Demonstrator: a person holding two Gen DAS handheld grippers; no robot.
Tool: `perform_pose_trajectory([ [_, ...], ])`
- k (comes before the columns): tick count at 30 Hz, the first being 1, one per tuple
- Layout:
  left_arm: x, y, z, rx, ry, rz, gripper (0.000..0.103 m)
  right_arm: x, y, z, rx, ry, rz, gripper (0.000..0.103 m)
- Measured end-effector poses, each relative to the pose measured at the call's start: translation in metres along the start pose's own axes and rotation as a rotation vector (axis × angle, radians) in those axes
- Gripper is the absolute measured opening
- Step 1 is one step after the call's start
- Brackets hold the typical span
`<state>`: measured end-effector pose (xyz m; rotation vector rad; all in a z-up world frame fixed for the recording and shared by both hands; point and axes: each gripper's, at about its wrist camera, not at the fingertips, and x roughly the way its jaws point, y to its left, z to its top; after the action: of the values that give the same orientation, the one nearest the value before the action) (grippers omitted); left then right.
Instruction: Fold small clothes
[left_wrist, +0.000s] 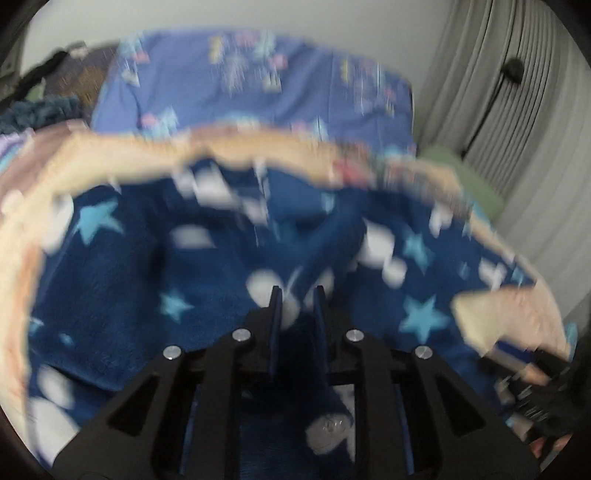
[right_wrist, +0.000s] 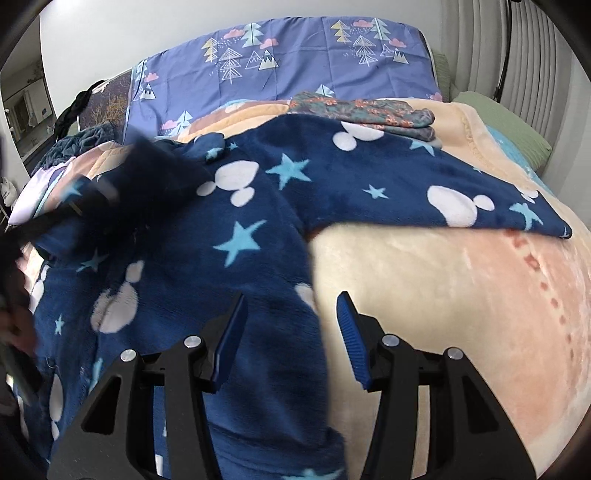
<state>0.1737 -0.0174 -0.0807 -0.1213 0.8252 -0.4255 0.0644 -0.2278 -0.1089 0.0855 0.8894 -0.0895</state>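
garment: a navy fleece (right_wrist: 258, 206) with stars and white blobs lies spread on the peach blanket (right_wrist: 443, 295) of the bed, one part running off to the right, the main body running down toward the camera on the left.
long axis: the near part runs roughly along the right claw's line of sight; its right edge falls between the two fingers.
right claw (right_wrist: 291, 332): released, jaws wide apart, hovering just over that edge, fleece under the left finger and bare blanket under the right.
left claw (left_wrist: 297, 321): jaws narrow with navy cloth between them; it looks to be grasping the fleece, though blur makes this a judgement.
nearer: both sit over the fleece; the right claw is best placed for the free right edge.
behind: a folded floral piece (right_wrist: 369, 110) lies on the blanket past the fleece, a purple tree-print sheet (right_wrist: 295, 66) beyond.
hard to read: the left view is smeared throughout; the other claw shows as a dark blur at the left of the right view; sleeves and hem cannot be told apart.
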Motion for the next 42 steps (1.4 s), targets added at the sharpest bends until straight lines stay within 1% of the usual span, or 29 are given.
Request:
perform_pose_trajectory([
  [2, 0.007, 0.007, -0.02, -0.002, 0.028, 0.011, 0.02, 0.002, -0.002, 0.001, -0.007, 0.011, 0.013, 0.052],
  [4, 0.004, 0.007, -0.02, 0.0, 0.02, -0.004, 0.025, 0.008, -0.002, 0.007, 0.004, 0.033, 0.065, 0.052],
  [6, -0.009, 0.007, -0.019, 0.011, 0.001, -0.006, 0.047, 0.018, 0.001, 0.016, 0.03, 0.065, 0.133, 0.052],
  [7, -0.014, 0.009, -0.026, 0.028, -0.015, 0.002, 0.051, 0.025, 0.004, 0.023, 0.048, 0.085, 0.18, 0.052],
  [9, -0.025, 0.01, -0.028, 0.09, -0.036, 0.042, 0.057, 0.039, 0.011, 0.037, 0.075, 0.119, 0.263, 0.054],
  [12, -0.04, 0.016, -0.037, 0.129, -0.035, 0.083, 0.063, 0.066, 0.022, 0.064, 0.12, 0.165, 0.353, 0.055],
  [13, -0.048, 0.021, -0.038, 0.133, -0.045, 0.096, 0.065, 0.074, 0.024, 0.071, 0.134, 0.179, 0.365, 0.055],
  [14, -0.058, 0.03, -0.041, 0.129, -0.063, 0.129, 0.067, 0.083, 0.028, 0.079, 0.151, 0.199, 0.383, 0.057],
  [15, -0.066, 0.038, -0.041, 0.119, -0.073, 0.164, 0.069, 0.089, 0.031, 0.085, 0.164, 0.216, 0.398, 0.061],
  [17, -0.077, 0.057, -0.044, 0.099, -0.087, 0.248, 0.071, 0.108, 0.036, 0.095, 0.181, 0.254, 0.41, 0.063],
  [18, -0.082, 0.068, -0.046, 0.101, -0.086, 0.311, 0.073, 0.115, 0.038, 0.098, 0.192, 0.269, 0.412, 0.063],
  [19, -0.085, 0.077, -0.048, 0.104, -0.075, 0.355, 0.074, 0.122, 0.04, 0.1, 0.208, 0.283, 0.421, 0.065],
  [20, -0.086, 0.086, -0.05, 0.105, -0.059, 0.389, 0.074, 0.127, 0.041, 0.103, 0.226, 0.297, 0.439, 0.07],
  [22, -0.087, 0.107, -0.052, 0.078, -0.019, 0.441, 0.075, 0.132, 0.042, 0.109, 0.254, 0.31, 0.464, 0.071],
  [24, -0.082, 0.122, -0.05, 0.059, 0.008, 0.486, 0.075, 0.132, 0.043, 0.114, 0.253, 0.317, 0.486, 0.071],
  [26, -0.076, 0.131, -0.047, 0.05, 0.026, 0.509, 0.075, 0.13, 0.038, 0.117, 0.291, 0.33, 0.52, 0.071],
  [28, -0.073, 0.137, -0.045, 0.042, 0.039, 0.512, 0.075, 0.124, 0.031, 0.118, 0.32, 0.317, 0.563, 0.071],
  [31, -0.071, 0.141, -0.041, 0.036, 0.039, 0.548, 0.075, 0.122, 0.026, 0.118, 0.289, 0.309, 0.554, 0.071],
  [33, -0.069, 0.145, -0.036, 0.01, 0.03, 0.573, 0.075, 0.127, 0.022, 0.117, 0.296, 0.321, 0.549, 0.071],
  [35, -0.071, 0.151, -0.033, -0.021, 0.016, 0.579, 0.075, 0.134, 0.022, 0.115, 0.317, 0.333, 0.57, 0.071],
  [37, -0.07, 0.154, -0.031, -0.038, 0.015, 0.583, 0.075, 0.141, 0.027, 0.116, 0.311, 0.348, 0.582, 0.071],
  [39, -0.068, 0.157, -0.032, -0.05, 0.024, 0.59, 0.075, 0.141, 0.032, 0.119, 0.31, 0.362, 0.572, 0.071],
  [41, -0.068, 0.159, -0.035, -0.056, 0.024, 0.587, 0.076, 0.129, 0.032, 0.123, 0.313, 0.337, 0.622, 0.072],
  [42, -0.068, 0.16, -0.036, -0.063, 0.024, 0.582, 0.076, 0.12, 0.03, 0.126, 0.291, 0.314, 0.641, 0.075],
])
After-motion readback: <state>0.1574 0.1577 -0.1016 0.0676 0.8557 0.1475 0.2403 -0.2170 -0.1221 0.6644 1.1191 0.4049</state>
